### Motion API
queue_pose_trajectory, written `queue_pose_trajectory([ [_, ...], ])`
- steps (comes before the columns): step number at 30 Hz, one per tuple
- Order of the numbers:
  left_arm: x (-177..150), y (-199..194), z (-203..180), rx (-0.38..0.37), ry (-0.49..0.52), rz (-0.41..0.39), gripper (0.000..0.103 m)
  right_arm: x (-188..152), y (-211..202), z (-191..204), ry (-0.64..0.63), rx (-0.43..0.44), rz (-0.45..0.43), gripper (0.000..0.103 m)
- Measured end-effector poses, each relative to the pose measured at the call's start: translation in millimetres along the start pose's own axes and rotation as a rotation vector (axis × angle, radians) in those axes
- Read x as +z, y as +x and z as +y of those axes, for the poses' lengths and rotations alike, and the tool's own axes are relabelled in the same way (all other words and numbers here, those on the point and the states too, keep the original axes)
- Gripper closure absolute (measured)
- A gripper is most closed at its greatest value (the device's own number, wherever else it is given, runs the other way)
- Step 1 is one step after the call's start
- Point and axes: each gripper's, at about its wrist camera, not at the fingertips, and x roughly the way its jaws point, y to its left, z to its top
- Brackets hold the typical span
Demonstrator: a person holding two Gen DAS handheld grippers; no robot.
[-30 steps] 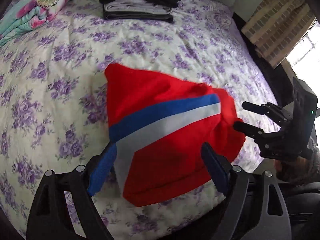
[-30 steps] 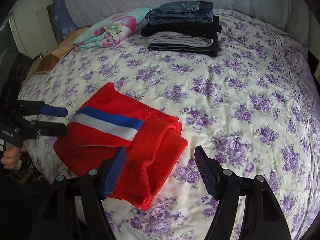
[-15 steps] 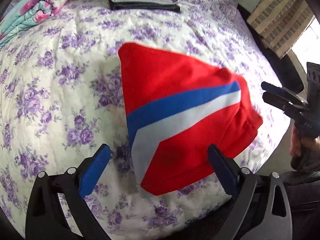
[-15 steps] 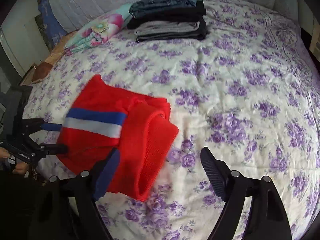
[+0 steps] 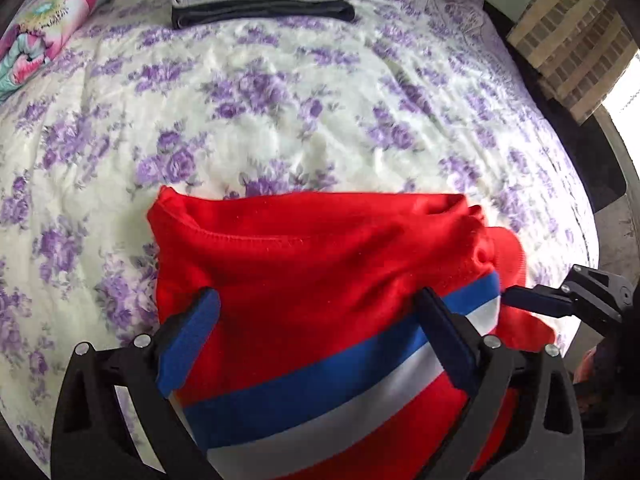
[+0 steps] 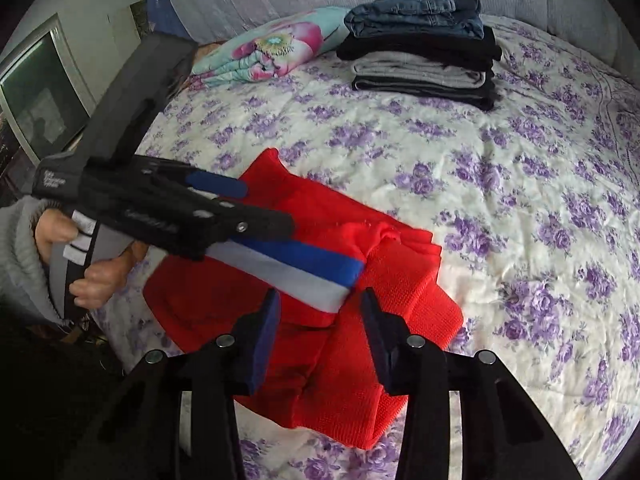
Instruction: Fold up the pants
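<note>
Though folded, bulky red pants (image 6: 320, 304) (blue-and-white stripe across).

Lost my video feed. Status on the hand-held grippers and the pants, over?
Left hand-held gripper open over red pants, jaws just widened. Right hand-held gripper open, jaws just narrowed, nothing gripped. Pants folded on bedspread. Nothing in the way.

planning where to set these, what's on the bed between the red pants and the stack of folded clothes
Nothing: between the red pants and the stack of folded clothes only bare flowered bedspread shows, clearest in the right wrist view.
</note>
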Motion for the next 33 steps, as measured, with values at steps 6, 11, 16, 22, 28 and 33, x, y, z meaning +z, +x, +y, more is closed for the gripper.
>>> queue_pose_trajectory([
  [6,0,-13,-2,0.007,-0.03,-0.012,0.006,-7,4,12,-0.115,-0.051,-0.027,0.059],
  [11,-26,-63,11,-0.053,-0.077,-0.062,0.006,-9,-36,19,-0.14,-0.032,-0.086,0.059],
  [16,-70,-58,25,-0.109,-0.107,0.045,0.005,-24,-24,13,-0.093,-0.002,0.015,0.047],
  [22,-83,-30,27,-0.099,-0.111,0.11,0.004,-25,-2,0,-0.013,0.019,0.061,0.03],
  [28,-80,-47,29,-0.179,-0.175,0.078,0.005,-15,-42,-41,0.197,0.133,-0.078,0.031],
  [33,-69,-40,26,-0.195,-0.223,0.075,0.005,-15,-33,-104,0.47,0.258,-0.097,0.031],
])
